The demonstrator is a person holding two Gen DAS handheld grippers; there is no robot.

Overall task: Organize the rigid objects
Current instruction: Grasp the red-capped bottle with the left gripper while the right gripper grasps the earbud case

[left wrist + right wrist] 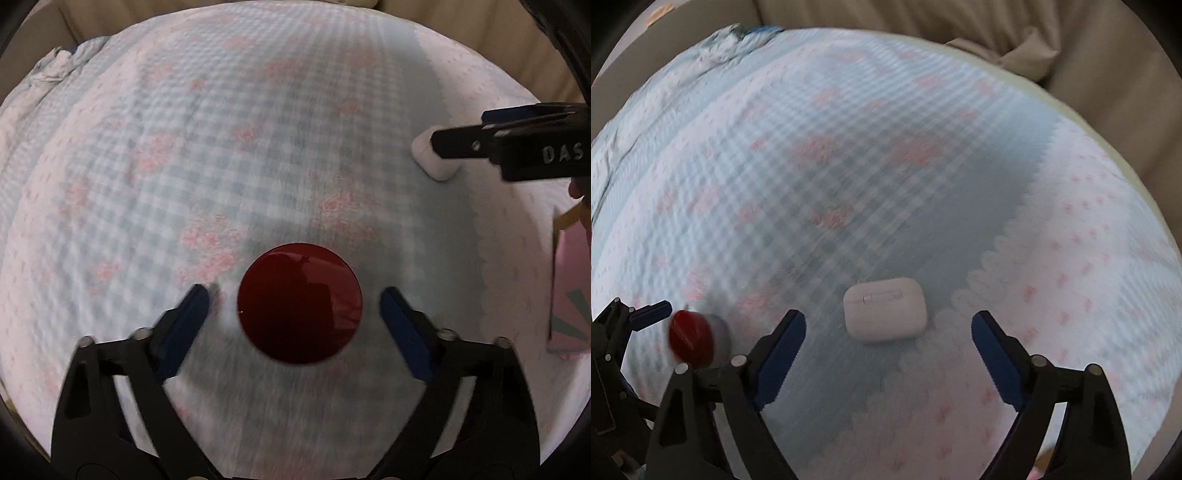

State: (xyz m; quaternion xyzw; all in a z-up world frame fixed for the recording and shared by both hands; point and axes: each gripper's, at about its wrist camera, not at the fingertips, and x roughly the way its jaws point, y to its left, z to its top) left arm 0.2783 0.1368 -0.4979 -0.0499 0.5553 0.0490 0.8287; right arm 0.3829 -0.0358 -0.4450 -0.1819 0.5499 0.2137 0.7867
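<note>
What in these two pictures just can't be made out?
- Pink card, left wrist view: cut off by the frame's right edge, so its full design is unseen.
- White earbud case, left wrist view: the right tool covers part of it.
- Red round lid, right wrist view: blurred; what lies beneath it is unclear.
- Bedspread, both views: pattern smeared by motion blur.
- Left tool: open, astride the lid; contact cannot be judged.

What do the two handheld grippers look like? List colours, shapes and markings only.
Both the left gripper and the right gripper have black angular plastic frames with triangular cut-outs, silver round pins at the joints, and blue pads lining the fingers. The right one's side carries white raised letters "DAS".
</note>
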